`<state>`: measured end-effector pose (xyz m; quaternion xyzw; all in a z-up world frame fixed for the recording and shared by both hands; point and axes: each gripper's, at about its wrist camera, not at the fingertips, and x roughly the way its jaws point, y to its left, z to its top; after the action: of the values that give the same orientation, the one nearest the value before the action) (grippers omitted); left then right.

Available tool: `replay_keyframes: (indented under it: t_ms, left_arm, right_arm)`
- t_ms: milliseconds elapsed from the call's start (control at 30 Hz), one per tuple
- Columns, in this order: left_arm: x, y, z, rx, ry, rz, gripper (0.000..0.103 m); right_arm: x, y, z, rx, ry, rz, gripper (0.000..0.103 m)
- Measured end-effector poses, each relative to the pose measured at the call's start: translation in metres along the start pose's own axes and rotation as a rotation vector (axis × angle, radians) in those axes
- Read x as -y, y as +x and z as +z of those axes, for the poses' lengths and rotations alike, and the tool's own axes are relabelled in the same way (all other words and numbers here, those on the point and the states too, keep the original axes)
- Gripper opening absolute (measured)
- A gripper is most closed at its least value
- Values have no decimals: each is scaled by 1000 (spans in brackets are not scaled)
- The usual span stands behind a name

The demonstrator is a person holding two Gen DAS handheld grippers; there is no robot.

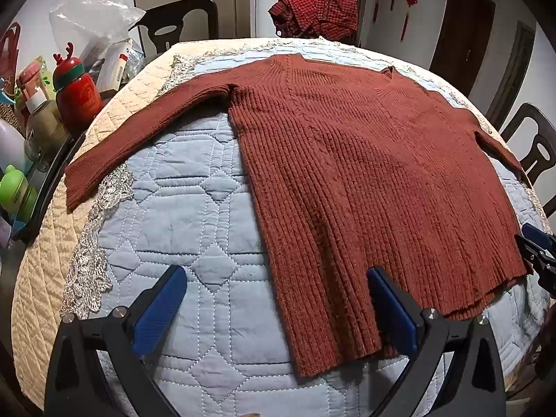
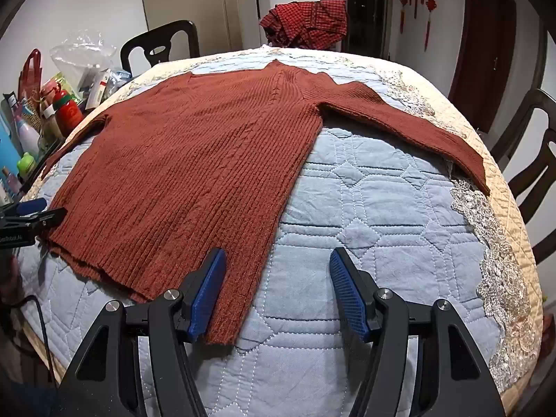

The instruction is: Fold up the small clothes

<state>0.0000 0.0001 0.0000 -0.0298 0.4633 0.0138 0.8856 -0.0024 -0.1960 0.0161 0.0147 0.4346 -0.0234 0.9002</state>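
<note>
Dim warm indoor light, soft shadows, strong fisheye edge distortion.

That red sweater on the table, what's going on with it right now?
A person with a gripper in each hand is about to fold it. The rust-red sweater lies flat, sleeves spread, on a quilted blue cover. The left gripper and the right gripper both hover open at the two bottom hem corners, gripping nothing. No fold has been made. A red checked garment sits heaped at the far edge.
</note>
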Motion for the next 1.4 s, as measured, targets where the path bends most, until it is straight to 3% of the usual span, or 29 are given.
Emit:
replay_keyframes:
  t_ms: [1400]
  left_arm:
    - [0,-4,1,13,-4,5,103]
  right_arm:
    - [1,1,1,-9,0,-1,63]
